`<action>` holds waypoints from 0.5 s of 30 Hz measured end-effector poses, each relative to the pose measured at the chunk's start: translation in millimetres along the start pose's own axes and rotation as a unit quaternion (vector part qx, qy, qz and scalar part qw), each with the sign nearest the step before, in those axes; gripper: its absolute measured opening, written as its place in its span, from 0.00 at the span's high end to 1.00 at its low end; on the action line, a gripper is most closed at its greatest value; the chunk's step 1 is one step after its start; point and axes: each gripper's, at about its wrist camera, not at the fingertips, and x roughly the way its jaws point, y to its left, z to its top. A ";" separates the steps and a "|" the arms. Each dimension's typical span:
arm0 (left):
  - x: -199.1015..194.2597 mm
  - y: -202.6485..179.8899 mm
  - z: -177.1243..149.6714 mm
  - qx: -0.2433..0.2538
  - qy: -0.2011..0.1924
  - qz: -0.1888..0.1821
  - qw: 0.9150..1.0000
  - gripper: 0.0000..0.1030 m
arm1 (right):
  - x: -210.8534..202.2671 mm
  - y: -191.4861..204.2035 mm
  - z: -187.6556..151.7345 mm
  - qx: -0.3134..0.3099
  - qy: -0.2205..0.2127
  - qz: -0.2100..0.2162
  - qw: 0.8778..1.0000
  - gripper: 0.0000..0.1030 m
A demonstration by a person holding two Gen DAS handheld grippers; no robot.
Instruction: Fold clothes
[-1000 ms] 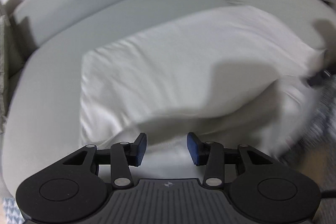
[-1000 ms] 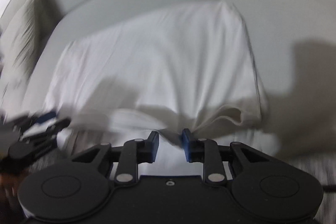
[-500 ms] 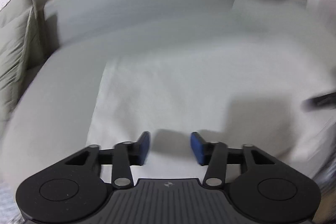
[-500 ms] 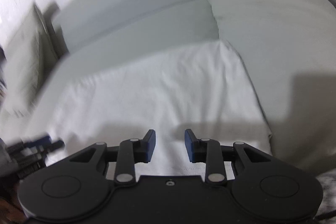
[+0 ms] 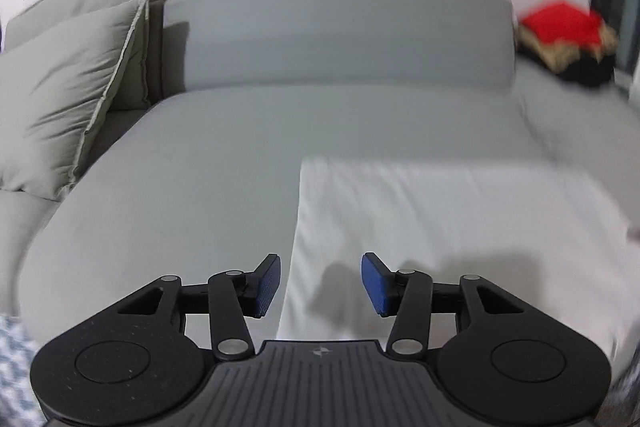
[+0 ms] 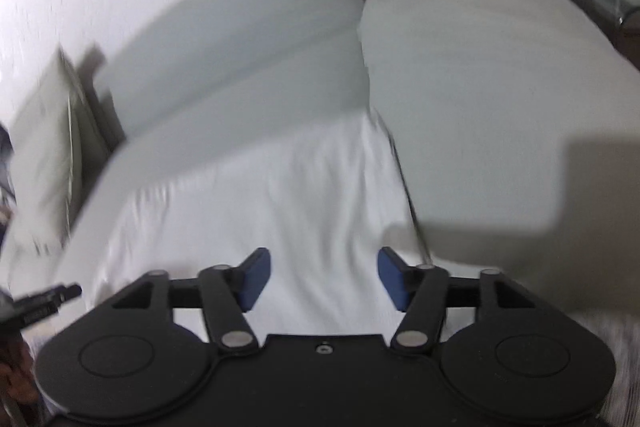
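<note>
white garment laid flat on grey sofa seat

two pale grey-green cushions (image 5: 60, 99) are propped at the far left against the sofa (image 5: 224, 163) back. the grey seat is left bare beside them. the left gripper (image 5: 321, 285) is held above the seat front with its blue pads spread and nothing between them; the garment's left edge is seen in the gap below.

the white garment (image 5: 440, 227) is spread flat as a rough rectangle on the right part of the seat, its left edge straight, its surface lightly rippled with shallow creases. in the right wrist view the same garment (image 6: 256, 211) is seen reaching the seam beside the next seat cushion. the right gripper (image 6: 324, 277) is held over its near edge, jaws opening, nothing between the pads.

a heap of red, tan and black clothes (image 5: 568, 39) is piled at the far right.
</note>
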 end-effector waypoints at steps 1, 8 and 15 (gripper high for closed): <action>10.1 5.6 7.2 -0.022 -0.001 -0.016 1.000 0.54 | 4.2 -2.1 8.7 0.009 -0.011 0.006 1.000 0.41; 68.2 -6.2 55.3 -0.073 0.004 -0.108 0.991 0.55 | 49.5 -35.6 64.1 0.108 -0.057 0.012 0.992 0.53; 135.4 -63.3 45.4 -0.013 0.070 -0.048 0.996 0.58 | 113.8 -43.7 90.0 0.112 -0.022 -0.007 0.993 0.57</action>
